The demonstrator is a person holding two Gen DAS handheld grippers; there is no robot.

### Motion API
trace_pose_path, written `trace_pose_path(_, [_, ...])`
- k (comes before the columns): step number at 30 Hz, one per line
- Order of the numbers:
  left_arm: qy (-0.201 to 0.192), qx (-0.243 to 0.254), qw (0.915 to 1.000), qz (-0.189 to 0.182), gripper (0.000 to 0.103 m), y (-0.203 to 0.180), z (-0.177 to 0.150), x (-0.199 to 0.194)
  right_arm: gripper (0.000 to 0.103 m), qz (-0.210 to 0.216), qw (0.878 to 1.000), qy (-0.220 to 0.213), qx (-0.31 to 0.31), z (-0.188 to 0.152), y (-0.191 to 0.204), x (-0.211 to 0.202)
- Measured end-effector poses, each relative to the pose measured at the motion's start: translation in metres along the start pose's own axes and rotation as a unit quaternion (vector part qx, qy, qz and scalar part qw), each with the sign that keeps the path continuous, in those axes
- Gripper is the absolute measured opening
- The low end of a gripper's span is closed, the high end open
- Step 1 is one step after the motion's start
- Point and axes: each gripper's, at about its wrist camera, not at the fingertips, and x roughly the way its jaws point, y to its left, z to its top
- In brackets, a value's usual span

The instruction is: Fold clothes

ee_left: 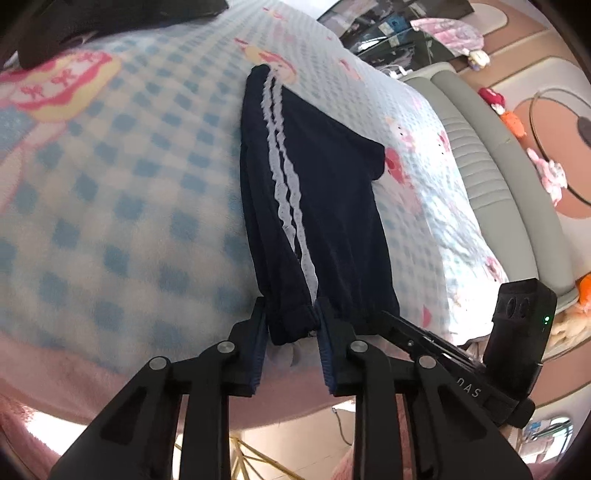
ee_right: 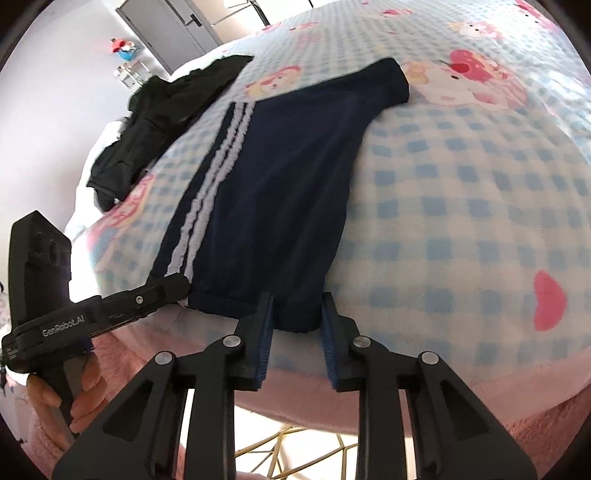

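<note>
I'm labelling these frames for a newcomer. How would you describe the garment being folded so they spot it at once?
Start with the blue-and-white checked cartoon blanket covering the bed. Stretched flat across it lies the navy garment, its near hem between the jaws of both hand-held grippers. Two white stripes down one side set it apart from the crumpled black clothing at the far edge.

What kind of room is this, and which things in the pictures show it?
Probably a bedroom in a home. A checked blanket with cartoon prints covers a bed, dark trousers lie on it for folding, and a grey door stands behind.
</note>
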Motion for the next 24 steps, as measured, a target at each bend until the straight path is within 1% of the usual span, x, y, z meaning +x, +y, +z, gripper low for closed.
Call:
trace_pose_path(3, [0.014, 0.018, 0.9997, 0.012, 0.026, -0.002, -0.008, -0.003, 0.022, 0.01, 1.0, 0.007, -0.004, -0.004, 0.001, -0.008])
trace_pose_path(5, [0.028, 0.027, 0.999, 0.024, 0.029, 0.001, -0.014, -0.001, 0.022, 0.005, 1.0, 0.018, -0.009, -0.01, 0.002, -0.008])
trace_pose_path(6, [0.03, 0.027, 0.9989, 0.023, 0.035, 0.003, -0.015, -0.001, 0.022, 0.002, 1.0, 0.022, -0.012, -0.012, 0.004, -0.006])
trace_pose_path(7, [0.031, 0.025, 0.999, 0.021, 0.038, 0.005, -0.016, -0.002, 0.025, 0.001, 1.0, 0.026, -0.012, -0.014, 0.003, -0.005])
trace_pose_path(8, [0.03, 0.02, 0.9993, 0.013, 0.038, 0.008, -0.015, -0.003, 0.026, 0.001, 1.0, 0.028, -0.006, -0.015, 0.001, -0.004])
trace_pose_path(9, [0.027, 0.012, 0.9996, 0.002, 0.043, 0.011, -0.012, -0.005, 0.027, 0.002, 1.0, 0.031, -0.001, -0.015, -0.001, -0.004])
trace_pose_path(10, [0.026, 0.005, 0.9996, -0.008, 0.047, 0.014, -0.01, -0.006, 0.029, 0.004, 0.999, 0.032, 0.006, -0.014, -0.004, -0.003])
trace_pose_path(12, [0.025, -0.008, 0.9994, -0.021, 0.047, 0.018, -0.007, -0.006, 0.03, 0.02, 0.999, 0.023, 0.035, -0.01, -0.013, -0.005])
trace_pose_path(14, [0.025, -0.008, 0.9995, -0.019, 0.047, 0.021, -0.009, -0.005, 0.03, 0.027, 0.997, 0.012, 0.067, -0.007, -0.024, -0.009])
trace_pose_path(18, [0.019, 0.004, 0.9998, 0.01, 0.045, 0.02, -0.013, -0.005, 0.03, -0.004, 0.996, -0.014, 0.085, -0.007, -0.035, -0.02])
trace_pose_path(19, [0.018, 0.005, 0.9997, 0.012, 0.045, 0.02, -0.013, -0.007, 0.03, -0.013, 0.996, -0.018, 0.085, -0.007, -0.037, -0.022])
trace_pose_path(20, [0.016, 0.003, 0.9998, 0.008, 0.045, 0.021, -0.012, -0.011, 0.03, -0.017, 0.996, -0.019, 0.083, -0.006, -0.037, -0.023])
trace_pose_path(22, [-0.005, 0.004, 0.9999, -0.011, 0.046, 0.019, -0.01, -0.022, 0.03, -0.019, 0.997, -0.022, 0.078, -0.006, -0.038, -0.026])
trace_pose_path(24, [-0.019, 0.008, 0.9995, -0.024, 0.047, 0.016, -0.005, -0.027, 0.035, 0.002, 0.997, -0.027, 0.072, -0.004, -0.037, -0.027])
